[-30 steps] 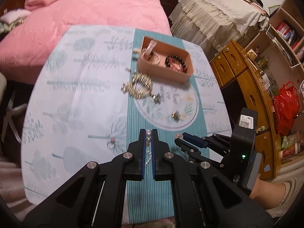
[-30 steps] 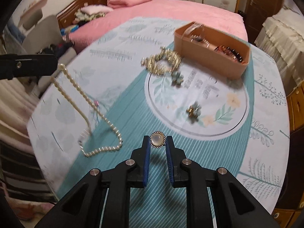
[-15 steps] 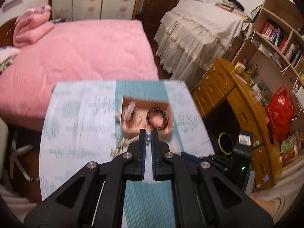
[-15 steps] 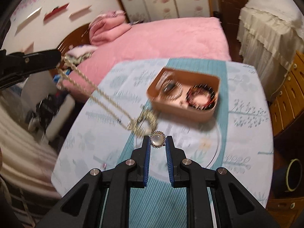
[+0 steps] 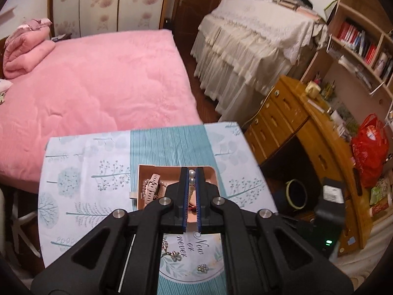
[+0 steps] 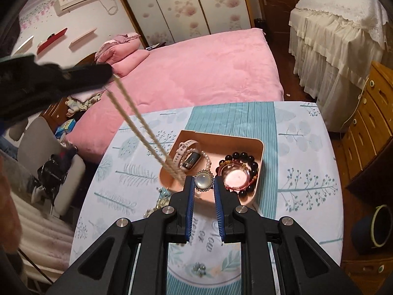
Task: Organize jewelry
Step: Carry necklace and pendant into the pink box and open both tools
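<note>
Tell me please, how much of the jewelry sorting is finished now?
Partly. The pink tray already holds a watch and bead bracelets. The left gripper carries the pearl necklace, the right gripper a brooch. Small flower pieces remain on the table.

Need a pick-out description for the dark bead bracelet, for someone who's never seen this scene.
Find the table with the teal-striped cloth at the foot of the pink bed; on it sits a shallow peach tray. The bracelet lies in the tray's right half, ringed around a pink glass dish. Its large, glossy, near-black beads set it apart from the pale pink watch and small white pearls on the left.
</note>
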Action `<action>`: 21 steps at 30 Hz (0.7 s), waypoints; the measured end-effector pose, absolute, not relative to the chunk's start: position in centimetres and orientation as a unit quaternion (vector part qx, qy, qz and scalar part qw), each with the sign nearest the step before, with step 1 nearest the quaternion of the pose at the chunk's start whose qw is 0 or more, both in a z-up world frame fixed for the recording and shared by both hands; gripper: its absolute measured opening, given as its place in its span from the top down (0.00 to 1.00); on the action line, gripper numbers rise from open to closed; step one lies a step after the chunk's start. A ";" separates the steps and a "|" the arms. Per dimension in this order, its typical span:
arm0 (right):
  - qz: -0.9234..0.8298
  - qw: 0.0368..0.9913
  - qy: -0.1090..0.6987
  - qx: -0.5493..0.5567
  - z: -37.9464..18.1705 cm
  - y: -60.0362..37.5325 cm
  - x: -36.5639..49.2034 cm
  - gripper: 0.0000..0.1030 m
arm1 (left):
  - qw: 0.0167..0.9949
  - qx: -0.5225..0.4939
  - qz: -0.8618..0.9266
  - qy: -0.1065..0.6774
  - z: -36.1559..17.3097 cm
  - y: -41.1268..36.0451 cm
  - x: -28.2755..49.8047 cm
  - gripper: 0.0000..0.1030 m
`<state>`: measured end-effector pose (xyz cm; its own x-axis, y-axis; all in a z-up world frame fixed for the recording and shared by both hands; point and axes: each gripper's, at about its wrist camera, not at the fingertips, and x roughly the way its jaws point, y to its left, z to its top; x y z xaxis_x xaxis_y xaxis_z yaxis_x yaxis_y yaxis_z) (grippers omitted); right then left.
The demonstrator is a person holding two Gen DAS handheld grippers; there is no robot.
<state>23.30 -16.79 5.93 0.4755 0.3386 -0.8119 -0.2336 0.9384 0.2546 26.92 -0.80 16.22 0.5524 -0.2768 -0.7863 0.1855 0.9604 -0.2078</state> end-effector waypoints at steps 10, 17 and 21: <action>0.145 0.839 0.521 0.055 0.3 -16.7 26.6 0.85 | 0.849 -0.039 -0.131 0.511 7.1 -1.8 31.0 0.97; 0.132 0.833 0.536 0.049 -2.2 -16.6 27.7 0.85 | 0.822 -0.041 -0.131 0.552 2.5 -0.8 31.7 0.95; 0.127 0.825 0.549 0.049 -3.3 -16.4 28.3 0.84 | 0.814 -0.063 -0.124 0.564 1.7 0.4 31.2 0.60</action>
